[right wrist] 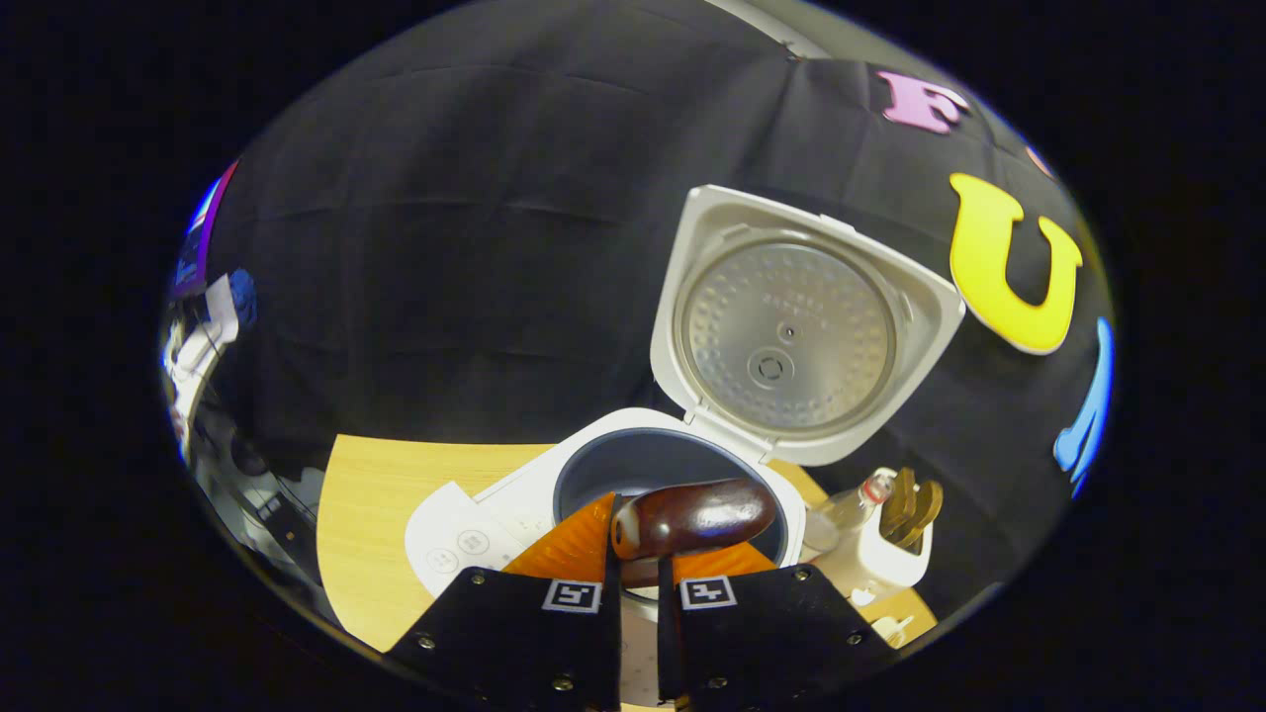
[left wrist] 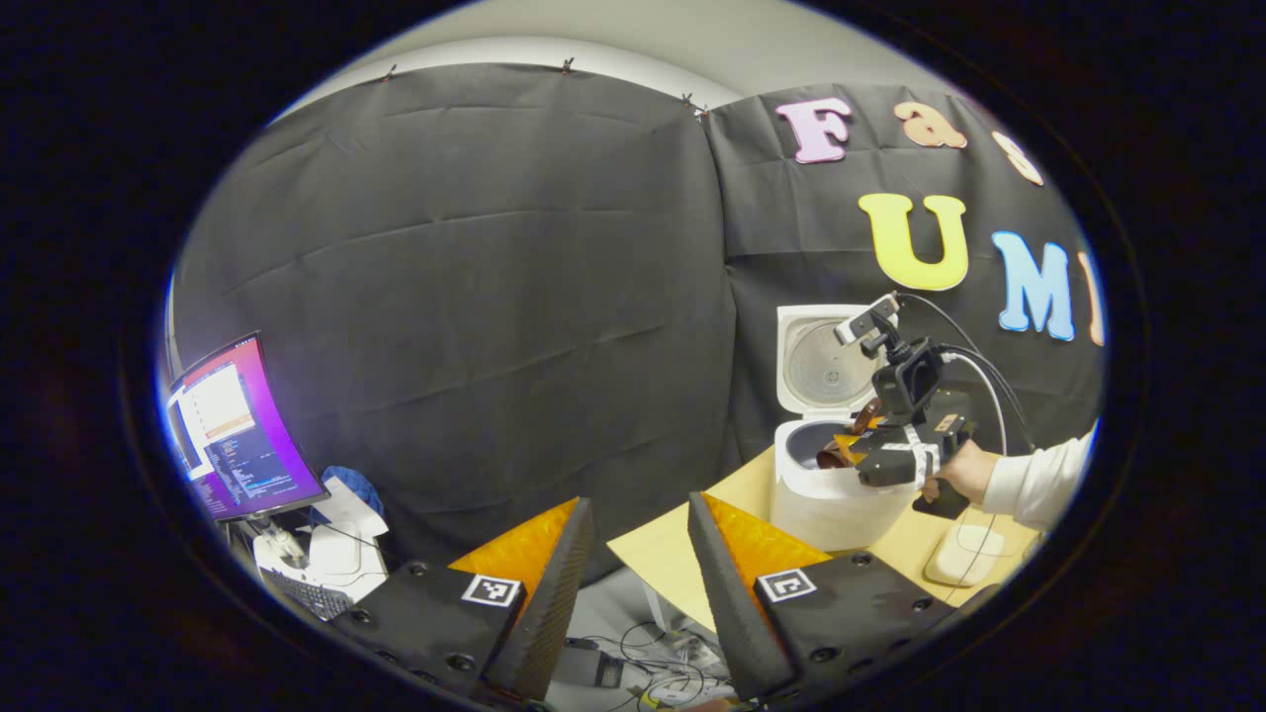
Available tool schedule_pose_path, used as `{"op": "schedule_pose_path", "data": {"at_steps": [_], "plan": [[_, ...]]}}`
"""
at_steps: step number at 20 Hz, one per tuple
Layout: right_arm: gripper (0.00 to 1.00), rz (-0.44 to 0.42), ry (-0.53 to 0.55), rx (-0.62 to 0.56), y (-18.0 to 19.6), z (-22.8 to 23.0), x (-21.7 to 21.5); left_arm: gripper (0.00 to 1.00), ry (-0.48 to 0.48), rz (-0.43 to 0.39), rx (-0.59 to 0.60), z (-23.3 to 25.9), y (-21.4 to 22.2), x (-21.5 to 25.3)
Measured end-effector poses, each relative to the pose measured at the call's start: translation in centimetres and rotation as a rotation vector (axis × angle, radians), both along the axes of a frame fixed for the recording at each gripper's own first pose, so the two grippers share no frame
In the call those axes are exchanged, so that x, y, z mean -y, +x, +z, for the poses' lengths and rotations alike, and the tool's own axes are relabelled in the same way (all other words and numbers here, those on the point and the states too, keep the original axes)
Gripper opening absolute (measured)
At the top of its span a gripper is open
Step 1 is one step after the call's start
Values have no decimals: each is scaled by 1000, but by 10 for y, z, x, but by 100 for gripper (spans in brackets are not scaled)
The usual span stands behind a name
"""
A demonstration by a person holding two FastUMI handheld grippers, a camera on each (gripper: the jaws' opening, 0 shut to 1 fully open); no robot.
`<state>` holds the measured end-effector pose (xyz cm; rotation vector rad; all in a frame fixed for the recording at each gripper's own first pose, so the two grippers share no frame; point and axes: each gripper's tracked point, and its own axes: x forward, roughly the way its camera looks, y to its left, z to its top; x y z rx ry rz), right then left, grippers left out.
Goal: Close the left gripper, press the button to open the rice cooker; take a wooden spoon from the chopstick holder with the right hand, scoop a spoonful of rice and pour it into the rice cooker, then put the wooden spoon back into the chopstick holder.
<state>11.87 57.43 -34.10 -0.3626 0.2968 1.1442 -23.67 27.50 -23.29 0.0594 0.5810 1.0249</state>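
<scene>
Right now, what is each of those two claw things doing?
Left gripper: open, holding nothing.
Right gripper: shut on the wooden spoon, over the open rice cooker.

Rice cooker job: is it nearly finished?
Over halfway. Done: the cooker's lid stands open. In hand: the right gripper holds the spoon over the pot. Left: putting the spoon back in the holder. I can't see whether rice was poured.

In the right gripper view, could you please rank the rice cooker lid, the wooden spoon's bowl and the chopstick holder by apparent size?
1. Rice cooker lid, clearly largest.
2. Wooden spoon's bowl and chopstick holder look alike; the spoon's nearness to the camera leaves their order unsure.
</scene>
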Motion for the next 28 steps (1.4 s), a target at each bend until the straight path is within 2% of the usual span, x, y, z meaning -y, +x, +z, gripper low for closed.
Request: {"op": "schedule_pose_path", "data": {"at_steps": [1, 2, 3, 4, 5, 6, 7, 9, 10, 11, 12, 13, 18, 21, 28], "plan": [[15, 3, -12, 26, -3, 0, -1, 72, 0, 1, 2, 2, -2, 1], [14, 3, -23, 52, -4, -1, 1, 77, 2, 2, 3, 2, -6, 2], [15, 4, -36, 60, -4, -3, 1, 72, 6, 3, 3, 3, -8, 3], [15, -3, -39, 60, -2, -3, 3, 77, 12, 4, 2, 9, -11, 4], [15, -16, -33, 44, -2, 0, 4, 77, 18, 7, 2, 14, -13, 4], [15, -37, -17, 21, -2, 3, 3, 68, 22, 12, 5, 15, -17, 5], [15, -59, -5, -3, -1, 8, 5, 72, 21, 14, 9, 15, -21, 3], [15, -115, 20, -75, 7, 20, 16, 72, 15, 17, 19, 20, -27, 5], [15, -148, 43, -127, 16, 22, 20, 77, 16, 15, 25, 22, -31, 6], [14, -185, 69, -178, 23, 25, 27, 72, 18, 9, 32, 25, -32, 6], [15, -224, 89, -224, 31, 28, 35, 77, 22, 1, 39, 26, -34, 8], [15, -259, 113, -260, 39, 35, 45, 77, 29, -9, 44, 32, -35, 11], [14, -409, 234, -389, 63, 77, 113, 77, 33, -73, 116, 50, -30, 13], [15, -490, 280, -442, 61, 95, 168, 77, 15, -136, 166, 50, -22, 14], [15, -721, 331, -494, 26, 103, 319, 78, -147, -332, 270, 12, 29, 32]]}}
